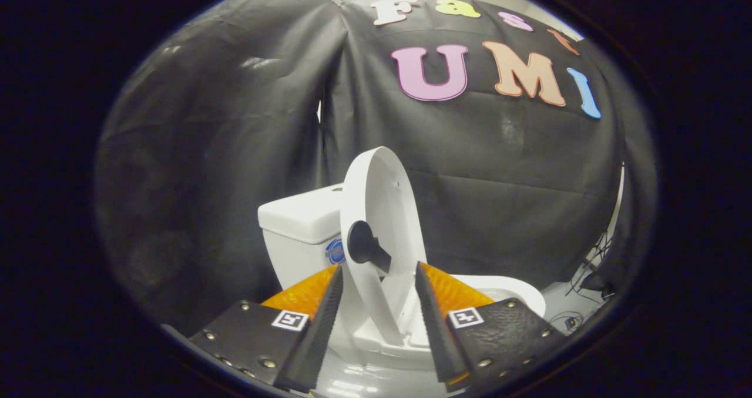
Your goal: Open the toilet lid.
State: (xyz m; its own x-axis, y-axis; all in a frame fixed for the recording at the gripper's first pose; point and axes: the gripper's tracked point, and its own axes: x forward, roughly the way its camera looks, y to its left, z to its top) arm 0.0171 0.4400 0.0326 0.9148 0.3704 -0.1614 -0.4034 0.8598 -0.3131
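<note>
Nearest to me, my gripper has its 2 fingers spread wide apart, pressing on nothing. Each finger carries a small square marker tag on its outer plate.

Between the fingers and just ahead of them I see the toilet lid, raised and standing close to upright, turned nearly edge-on to me. A dark round knob sticks out from its near face, sitting in the gap between the fingertips without touching either one. Below the lid, the white hinge area and rim of the toilet bowl run under the fingers and curve out past my right finger.

Behind the lid, the white toilet tank stands with a small round blue sticker on its front. Beyond that hangs the booth's black cloth wall, and some cables lie on the floor beyond the bowl.
</note>
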